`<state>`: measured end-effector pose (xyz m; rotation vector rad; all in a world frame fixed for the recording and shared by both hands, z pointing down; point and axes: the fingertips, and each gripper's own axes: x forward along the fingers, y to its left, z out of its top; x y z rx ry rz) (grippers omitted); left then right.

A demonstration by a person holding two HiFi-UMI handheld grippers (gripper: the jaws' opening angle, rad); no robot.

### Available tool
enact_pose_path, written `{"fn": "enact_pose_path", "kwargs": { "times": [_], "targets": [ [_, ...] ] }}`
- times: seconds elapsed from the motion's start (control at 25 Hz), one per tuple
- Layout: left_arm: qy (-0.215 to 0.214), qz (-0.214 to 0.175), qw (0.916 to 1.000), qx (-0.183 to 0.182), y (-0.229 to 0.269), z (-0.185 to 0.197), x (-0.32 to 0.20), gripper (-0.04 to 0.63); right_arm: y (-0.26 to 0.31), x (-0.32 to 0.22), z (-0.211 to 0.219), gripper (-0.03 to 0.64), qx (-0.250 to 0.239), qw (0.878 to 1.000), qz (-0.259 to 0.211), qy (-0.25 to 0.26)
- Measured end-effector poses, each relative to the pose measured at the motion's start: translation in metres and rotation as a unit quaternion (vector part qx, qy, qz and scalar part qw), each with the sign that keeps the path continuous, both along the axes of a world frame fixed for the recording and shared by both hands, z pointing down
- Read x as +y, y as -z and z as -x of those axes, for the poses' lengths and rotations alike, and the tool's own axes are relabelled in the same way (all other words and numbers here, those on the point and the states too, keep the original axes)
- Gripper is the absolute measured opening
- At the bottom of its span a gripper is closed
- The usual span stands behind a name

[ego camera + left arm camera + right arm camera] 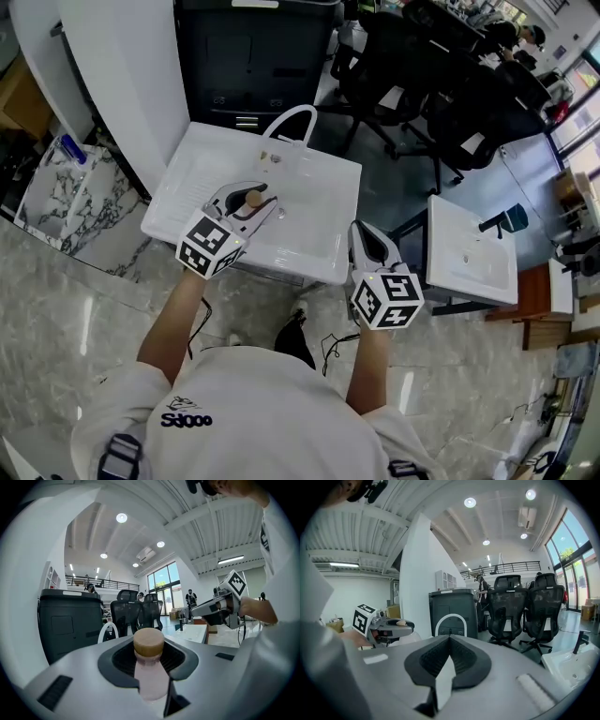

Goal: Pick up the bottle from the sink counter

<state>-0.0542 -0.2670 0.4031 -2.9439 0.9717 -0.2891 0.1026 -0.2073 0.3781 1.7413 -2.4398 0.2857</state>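
A bright open hall with a pale marble-look floor holds a white sink counter directly in front of the person.

The left gripper is clamped on the bottle. In the left gripper view its black pads press both sides of the pale pinkish body, and the tan round cap stands upright above them. The bottle sits over the flat left part of the counter, and no view shows whether its base touches the surface.

The right gripper hangs just off the counter's near right corner, well apart from the bottle. Its jaws are together with nothing between them, as the right gripper view shows.

At the counter's far edge rises a white looped faucet. A dark cabinet stands behind it, with black office chairs to its right. A second white basin with a dark tap stands at the right.
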Motion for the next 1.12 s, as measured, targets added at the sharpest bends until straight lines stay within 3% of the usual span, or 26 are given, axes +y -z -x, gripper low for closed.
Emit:
{"fn": "enact_pose_path", "kwargs": {
  "times": [0.56,0.72,1.12],
  "targets": [
    [-0.002,-0.028,0.9995,0.014,0.044,0.043,0.051,0.115,0.035,0.038,0.043,0.011,0.031,0.998,-0.046,0.011],
    [-0.004,-0.034,0.9994,0.004,0.047,0.049,0.063,0.115,0.037,0.047,0.051,0.011,0.033,0.998,-0.048,0.013],
    [-0.015,-0.043,0.9988,0.019,0.056,0.060,0.085,0.115,0.033,0.061,0.066,0.011,0.047,0.998,-0.048,0.020]
  ]
}}
